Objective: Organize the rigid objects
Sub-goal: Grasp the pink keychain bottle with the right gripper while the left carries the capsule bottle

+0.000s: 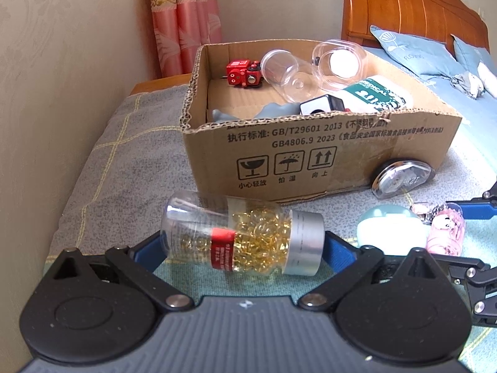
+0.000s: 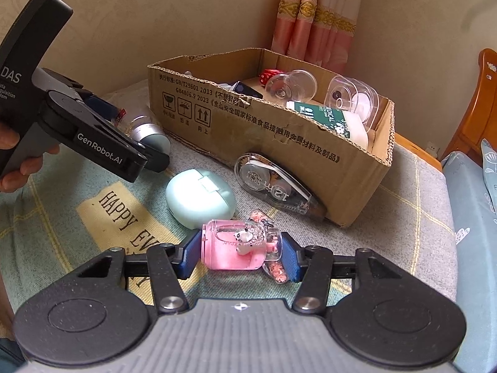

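My left gripper is shut on a clear bottle of gold capsules with a silver cap, held sideways in front of the cardboard box. My right gripper is shut on a pink glitter keychain case with a small panda figure, just above the blanket. The box holds a red toy robot, clear plastic containers, a green-labelled white bottle and a black-and-white cube. The left gripper also shows in the right wrist view.
A mint oval case and a clear correction-tape dispenser lie on the patterned blanket beside the box. Wall and pink curtain stand behind; a wooden headboard and blue pillows are to the right.
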Motion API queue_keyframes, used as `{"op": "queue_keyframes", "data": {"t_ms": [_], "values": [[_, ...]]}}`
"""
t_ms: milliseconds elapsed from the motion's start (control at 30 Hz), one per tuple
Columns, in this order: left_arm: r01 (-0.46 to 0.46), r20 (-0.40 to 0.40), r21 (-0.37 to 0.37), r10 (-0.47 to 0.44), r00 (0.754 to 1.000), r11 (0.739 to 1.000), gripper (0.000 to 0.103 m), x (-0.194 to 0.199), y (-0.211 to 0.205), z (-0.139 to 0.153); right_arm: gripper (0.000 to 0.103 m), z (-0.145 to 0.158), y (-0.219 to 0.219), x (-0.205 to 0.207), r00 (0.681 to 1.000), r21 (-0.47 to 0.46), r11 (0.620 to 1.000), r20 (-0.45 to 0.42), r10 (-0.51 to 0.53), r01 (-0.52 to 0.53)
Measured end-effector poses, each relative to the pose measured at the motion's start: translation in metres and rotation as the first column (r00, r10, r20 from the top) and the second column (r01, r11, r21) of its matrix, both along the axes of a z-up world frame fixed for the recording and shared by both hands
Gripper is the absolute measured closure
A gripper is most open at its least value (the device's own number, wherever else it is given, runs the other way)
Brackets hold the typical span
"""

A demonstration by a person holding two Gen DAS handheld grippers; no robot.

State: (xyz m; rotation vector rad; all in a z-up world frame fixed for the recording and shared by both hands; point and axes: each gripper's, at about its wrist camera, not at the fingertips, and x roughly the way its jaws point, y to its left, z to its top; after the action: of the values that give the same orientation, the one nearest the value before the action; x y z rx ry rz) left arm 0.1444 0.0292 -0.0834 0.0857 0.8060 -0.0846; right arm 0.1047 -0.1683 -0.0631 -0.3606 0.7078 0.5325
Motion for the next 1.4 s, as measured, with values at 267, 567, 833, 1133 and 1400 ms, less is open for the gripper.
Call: {"op": "queue_keyframes", "data": {"t_ms": [267,567,833,1133,1400], "values": [[0.026,-0.02,-0.015,-0.026,0.999,1.0,0.007,-0.002,0.005,0.0,0.045,0.001,0.003,-0.001,1.0,-0.004,1.0,-0.004,-0.022,0.022],[0.113,-0.038,0.014,-0.113,0.993,0.993,0.007,-0.017,0.003,0.018,0.047,0.009,-0.001,-0.006,0.999,-0.007,1.0,-0.022,-0.027,0.027],[0.191,0.025,0.01,-0.191,0.981,0.982,0.007,-0.028,-0.001,0.065,0.047,0.032,-0.016,-0.017,1.0,0.0,1.0,-0.019,-0.005,0.005],[0.219,0.077,-0.001,-0.219,0.973,0.976,0.007,0.014,-0.01,0.112,0.047,0.066,-0.025,-0.018,1.0,0.057,0.998,-0.016,0.001,0.0],[0.216,0.002,0.039,-0.216,0.976,0.976,0.007,0.079,-0.019,0.119,0.047,0.095,-0.026,-0.009,0.999,0.036,0.999,0.035,0.018,-0.019]]}}
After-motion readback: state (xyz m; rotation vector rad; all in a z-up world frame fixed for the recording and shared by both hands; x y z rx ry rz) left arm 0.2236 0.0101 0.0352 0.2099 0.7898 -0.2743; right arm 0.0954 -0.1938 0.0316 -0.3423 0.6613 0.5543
